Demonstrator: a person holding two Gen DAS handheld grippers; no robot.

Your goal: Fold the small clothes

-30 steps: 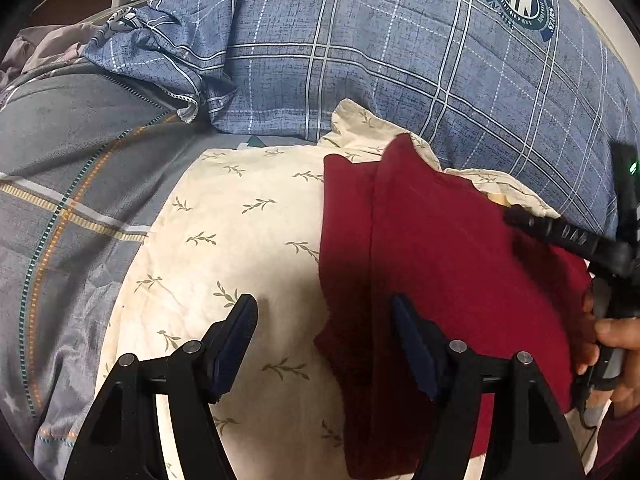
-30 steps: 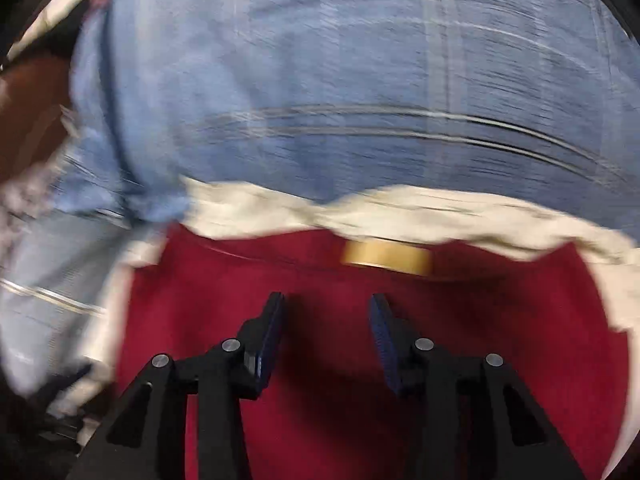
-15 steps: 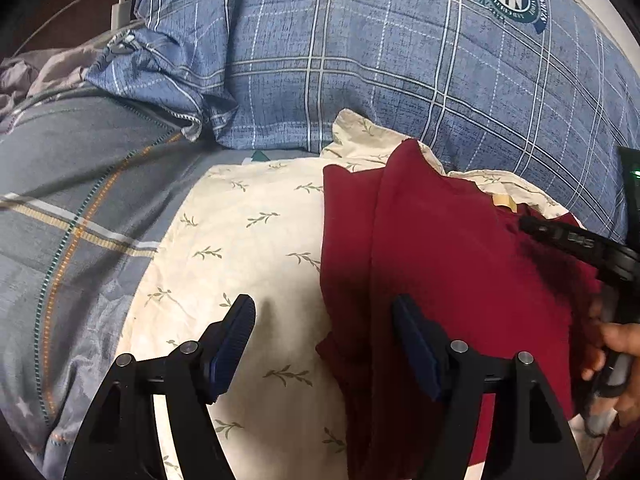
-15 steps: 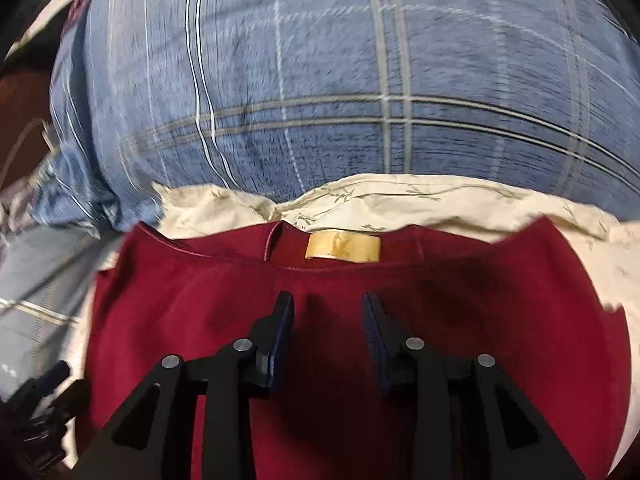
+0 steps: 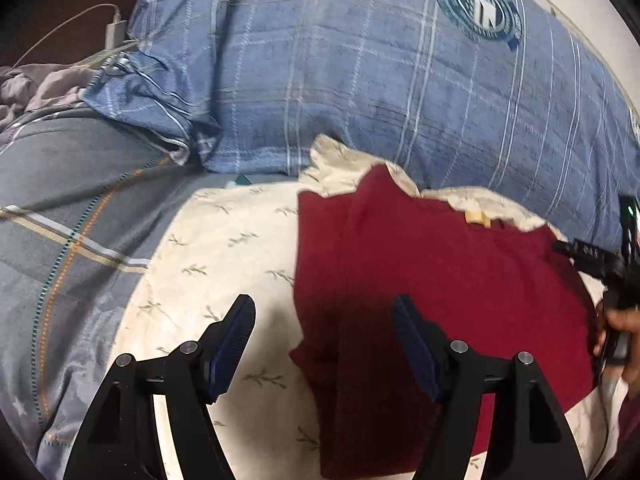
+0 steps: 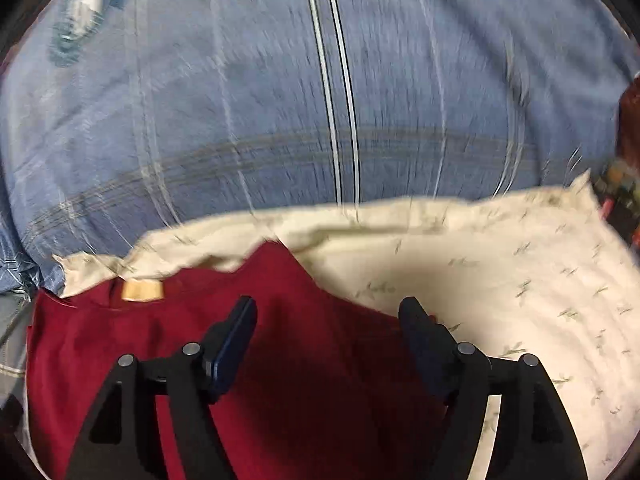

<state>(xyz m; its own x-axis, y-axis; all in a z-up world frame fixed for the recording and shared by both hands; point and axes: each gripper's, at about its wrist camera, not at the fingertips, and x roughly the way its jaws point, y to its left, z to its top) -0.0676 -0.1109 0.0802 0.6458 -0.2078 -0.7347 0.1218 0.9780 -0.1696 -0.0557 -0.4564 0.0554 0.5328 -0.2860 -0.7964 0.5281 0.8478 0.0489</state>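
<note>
A dark red shirt point(image 5: 432, 280) lies on a cream leaf-print cloth point(image 5: 240, 248), its left side folded inward and a tan neck label point(image 5: 476, 217) at the far edge. My left gripper point(image 5: 324, 320) is open and empty, above the shirt's left folded edge. In the right wrist view the red shirt point(image 6: 280, 380) fills the lower left, with its label point(image 6: 142, 291) at the far left. My right gripper point(image 6: 328, 320) is open and empty over the shirt's right edge. It also shows at the right rim of the left wrist view point(image 5: 592, 258).
A large blue plaid pillow point(image 5: 400, 80) with a round emblem lies behind the cloth, and shows in the right wrist view point(image 6: 320, 100). A grey striped blanket point(image 5: 60, 220) is on the left. A charger and cable point(image 5: 114, 26) sit at the far left.
My right gripper has opened wider and swung right, from over the shirt's middle to its right edge. The left gripper has stayed open and has barely moved.
</note>
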